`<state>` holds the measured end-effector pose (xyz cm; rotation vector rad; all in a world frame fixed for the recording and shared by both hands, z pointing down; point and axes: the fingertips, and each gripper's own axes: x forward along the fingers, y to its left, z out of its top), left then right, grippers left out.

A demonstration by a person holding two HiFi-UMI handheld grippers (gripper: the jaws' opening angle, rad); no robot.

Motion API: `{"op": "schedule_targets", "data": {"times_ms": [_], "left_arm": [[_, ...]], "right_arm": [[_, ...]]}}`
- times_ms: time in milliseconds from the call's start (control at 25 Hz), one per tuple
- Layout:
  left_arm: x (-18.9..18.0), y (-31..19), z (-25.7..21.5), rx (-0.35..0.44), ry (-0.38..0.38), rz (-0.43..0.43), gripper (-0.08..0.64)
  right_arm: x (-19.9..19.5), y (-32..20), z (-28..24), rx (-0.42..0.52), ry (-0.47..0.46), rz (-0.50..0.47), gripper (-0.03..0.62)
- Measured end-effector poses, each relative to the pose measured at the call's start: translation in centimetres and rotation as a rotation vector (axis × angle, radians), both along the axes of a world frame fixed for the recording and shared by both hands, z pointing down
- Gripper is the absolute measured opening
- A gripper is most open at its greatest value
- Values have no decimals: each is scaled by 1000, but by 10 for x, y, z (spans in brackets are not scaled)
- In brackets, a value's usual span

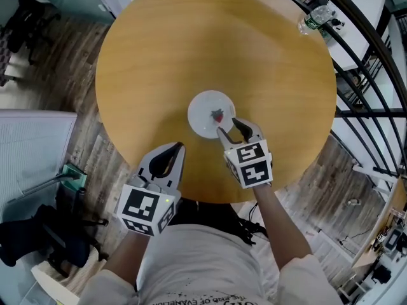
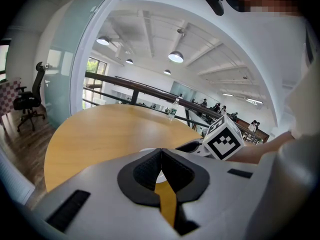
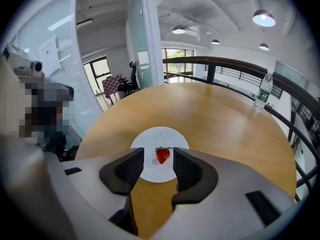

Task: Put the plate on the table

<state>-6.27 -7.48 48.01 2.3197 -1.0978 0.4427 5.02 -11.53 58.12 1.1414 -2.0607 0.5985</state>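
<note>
A small white plate (image 1: 206, 110) lies flat near the middle of the round wooden table (image 1: 159, 49), with a red strawberry (image 1: 218, 115) on it. In the right gripper view the plate (image 3: 150, 171) and strawberry (image 3: 162, 155) show between the jaws. My right gripper (image 1: 230, 127) hovers over the plate's near edge, open, holding nothing. My left gripper (image 1: 177, 146) sits at the table's near edge, left of the plate, its jaws closed together with nothing between them. In the left gripper view a sliver of the plate (image 2: 148, 149) peeks over the closed gripper (image 2: 161, 156).
A clear water bottle (image 1: 316, 18) stands at the table's far right edge, also seen as a bottle (image 3: 263, 91) in the right gripper view. A dark railing (image 1: 365, 56) curves behind the table. Office chairs (image 1: 22, 11) and a bag (image 1: 38, 234) stand on the wooden floor to the left.
</note>
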Motion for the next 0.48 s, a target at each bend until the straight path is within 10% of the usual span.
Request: {"op": "schedule_targets", "data": {"times_ms": [280, 480], "left_arm": [[14, 27, -26, 31, -22, 48, 23], [11, 50, -49, 28, -2, 26, 23]], "right_arm": [[4, 32, -68, 75, -95, -1, 184], [15, 56, -120, 169, -103, 23, 54]]}}
